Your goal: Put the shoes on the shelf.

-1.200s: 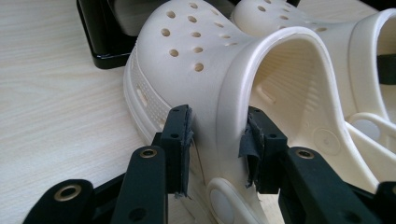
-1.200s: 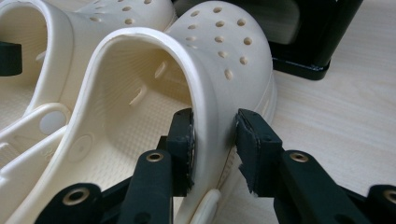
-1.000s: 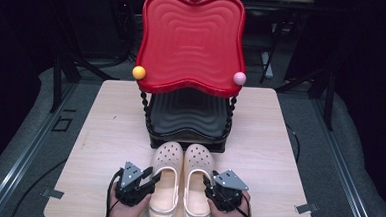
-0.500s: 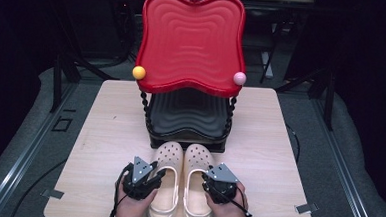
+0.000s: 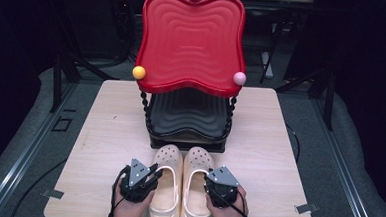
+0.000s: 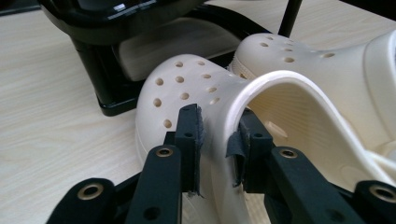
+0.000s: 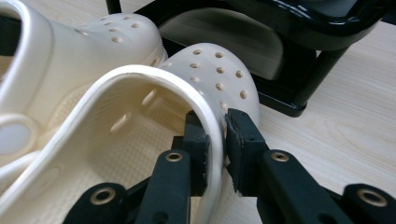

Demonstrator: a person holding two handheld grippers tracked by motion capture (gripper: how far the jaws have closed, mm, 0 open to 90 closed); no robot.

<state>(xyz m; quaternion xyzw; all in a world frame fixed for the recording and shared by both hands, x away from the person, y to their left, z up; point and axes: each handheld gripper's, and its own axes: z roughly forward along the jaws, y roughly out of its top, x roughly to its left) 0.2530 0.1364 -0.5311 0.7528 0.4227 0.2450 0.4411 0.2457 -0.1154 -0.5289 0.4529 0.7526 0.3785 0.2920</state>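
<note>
From the high view, two cream clogs sit side by side at the six o'clock edge of the wooden table (image 5: 104, 134), toes pointing to twelve o'clock at the black lower tray (image 5: 188, 119) of a two-tier stand, its red top tray (image 5: 192, 38) above. The left gripper (image 5: 153, 175) is in at nine o'clock of the left clog (image 5: 167, 187), the right gripper (image 5: 208, 183) at three o'clock of the right clog (image 5: 196, 189), a hand behind each.

Over to the left gripper view: the left clog (image 6: 187, 88) has its outer side wall standing right between the two black jaws, one pad (image 6: 192, 140) on the outside, the other inside the opening. The jaws have just been closing, now narrow, pads pressing the wall. The right clog (image 6: 327, 65) lies at two o'clock, touching its mate; the stand's base (image 6: 116, 93) is at eleven o'clock.

Right gripper view now: mirror picture. The right clog (image 7: 219, 70) has its rim pinched, inner pad (image 7: 196, 144) in the opening, the other outside, jaws just closed down narrow onto the wall. The left clog (image 7: 70, 51) lies at ten o'clock, the stand's base (image 7: 289, 102) at one o'clock.
</note>
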